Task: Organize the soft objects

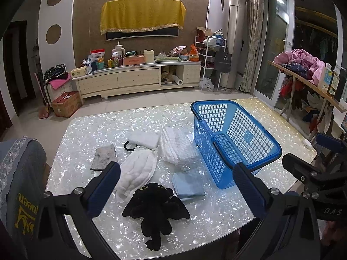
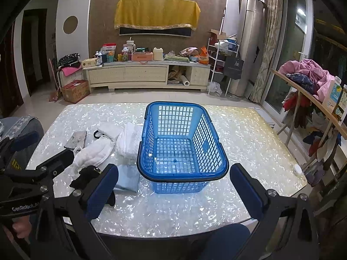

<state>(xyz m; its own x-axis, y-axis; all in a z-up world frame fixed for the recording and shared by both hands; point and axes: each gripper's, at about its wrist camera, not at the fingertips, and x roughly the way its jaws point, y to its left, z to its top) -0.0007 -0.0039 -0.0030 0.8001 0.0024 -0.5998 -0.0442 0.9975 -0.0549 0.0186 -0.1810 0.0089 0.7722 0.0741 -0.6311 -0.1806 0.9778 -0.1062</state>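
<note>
An empty blue plastic basket stands on the pearly white table. Left of it lie a black plush dragon, a white padded cloth, a folded white towel, a white foam block, a light blue folded cloth and a grey sponge. My left gripper is open above the plush. My right gripper is open in front of the basket, empty.
A black hair tie lies by the foam block. A small white round object sits near the table's right edge. A chair back with a grey cover stands at the left. A wooden rack with clothes is at the right.
</note>
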